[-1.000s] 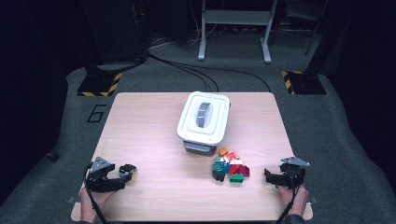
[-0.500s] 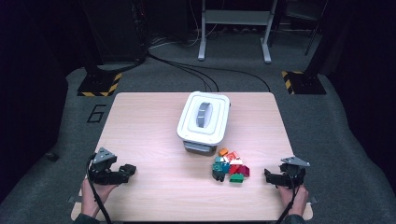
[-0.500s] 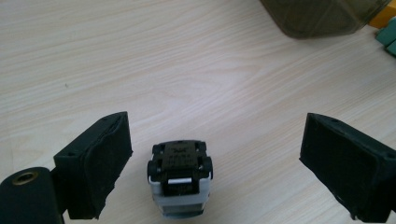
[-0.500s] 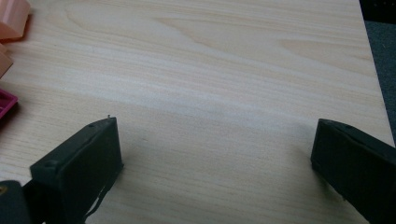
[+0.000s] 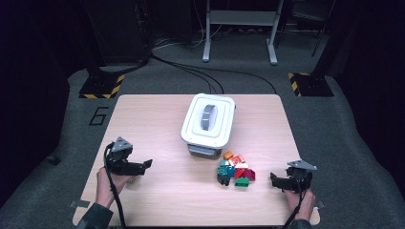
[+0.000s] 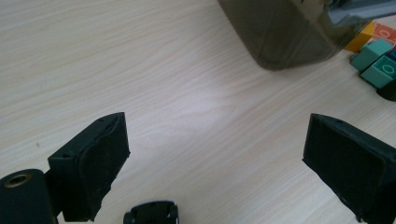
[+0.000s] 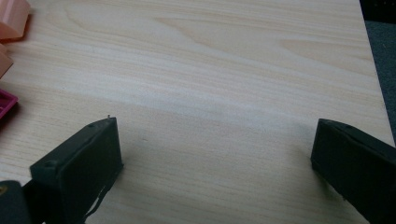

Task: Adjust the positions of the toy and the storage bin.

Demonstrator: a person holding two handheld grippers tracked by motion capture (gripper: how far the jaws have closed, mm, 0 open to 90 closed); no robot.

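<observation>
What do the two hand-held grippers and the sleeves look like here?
Both the left hand-held gripper and right hand-held gripper are black, each topped by a grey three-cornered plate and trailing a black cable. Their jaws are blocky black pads. A dark sleeve shows at the left wrist.

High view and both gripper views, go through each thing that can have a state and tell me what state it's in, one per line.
Left gripper: jaws wide open, have just been opening, nothing between them, above the table.
Right gripper: jaws open, nothing between them, near the table's right edge.
White bin: upright, white lid on, grey handle on top.
Toy blocks: heaped loose on the table, in front of the bin, untouched.
</observation>
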